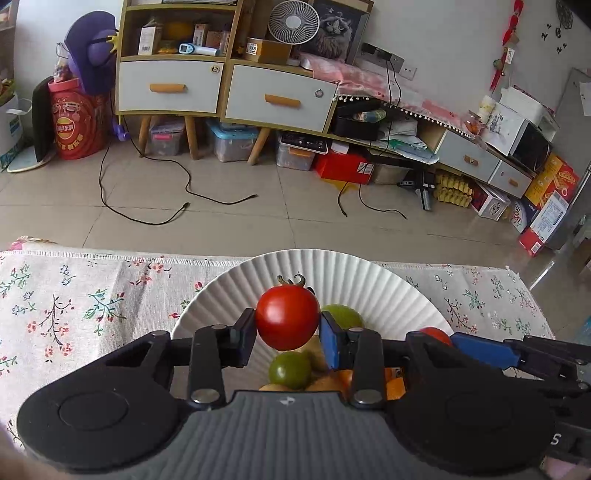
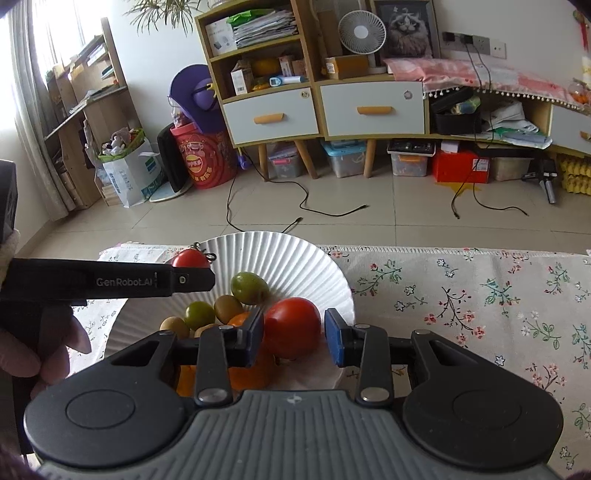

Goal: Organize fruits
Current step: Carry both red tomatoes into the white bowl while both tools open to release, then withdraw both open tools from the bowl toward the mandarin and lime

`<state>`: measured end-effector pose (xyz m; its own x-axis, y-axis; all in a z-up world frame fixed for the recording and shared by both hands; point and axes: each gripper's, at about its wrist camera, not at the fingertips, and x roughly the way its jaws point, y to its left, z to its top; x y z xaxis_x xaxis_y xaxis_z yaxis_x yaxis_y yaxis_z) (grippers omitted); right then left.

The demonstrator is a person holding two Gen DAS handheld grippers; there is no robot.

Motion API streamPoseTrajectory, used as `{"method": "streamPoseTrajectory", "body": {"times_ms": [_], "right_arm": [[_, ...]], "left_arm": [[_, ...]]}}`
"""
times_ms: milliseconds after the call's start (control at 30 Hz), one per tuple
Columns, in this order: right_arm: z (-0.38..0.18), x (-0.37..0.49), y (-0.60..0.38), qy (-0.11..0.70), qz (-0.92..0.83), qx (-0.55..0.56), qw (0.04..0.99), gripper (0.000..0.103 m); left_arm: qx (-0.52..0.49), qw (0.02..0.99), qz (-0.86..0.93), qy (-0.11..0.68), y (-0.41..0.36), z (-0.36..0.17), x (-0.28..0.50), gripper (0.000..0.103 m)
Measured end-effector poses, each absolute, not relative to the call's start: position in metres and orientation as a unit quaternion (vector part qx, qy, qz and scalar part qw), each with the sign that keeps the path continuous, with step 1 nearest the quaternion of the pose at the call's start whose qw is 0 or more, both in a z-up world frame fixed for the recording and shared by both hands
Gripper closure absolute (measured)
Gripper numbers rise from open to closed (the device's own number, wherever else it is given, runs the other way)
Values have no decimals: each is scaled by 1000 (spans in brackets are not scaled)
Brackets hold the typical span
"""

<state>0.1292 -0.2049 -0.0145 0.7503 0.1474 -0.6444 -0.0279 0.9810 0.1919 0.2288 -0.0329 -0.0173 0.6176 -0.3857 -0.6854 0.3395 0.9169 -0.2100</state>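
We see a floral tablecloth [image 2: 461, 295] in front, black cables [image 1: 155, 206] trailing over the tiled floor [image 1: 295, 206], a wooden cabinet [image 2: 314, 107] holding a white fan [image 2: 360, 33], and a red drum [image 1: 75, 122].

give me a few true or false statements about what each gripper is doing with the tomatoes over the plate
1. The left gripper holds a red tomato with a stem. True.
2. The white ribbed plate holds only red fruit. False: green fruits and orange ones lie there too.
3. The right gripper is clamped tight on its tomato. False: the second red tomato touches one pad, with a gap at the other.
4. The plate sits on a floral tablecloth. True.
5. Both grippers are far from the plate. False: both are over it.
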Motion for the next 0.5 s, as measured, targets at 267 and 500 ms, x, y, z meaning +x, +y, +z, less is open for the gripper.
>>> {"method": "streamPoseTrajectory", "body": {"times_ms": [267,500], "right_arm": [[-9,130,-205,343,44,92,934,65],[3,122,-207,336,27,100,936,49]], "left_arm": [[-1,912,-197,361,-36,-9,225,63],[11,917,-186,352,-28,2,214,44]]}}
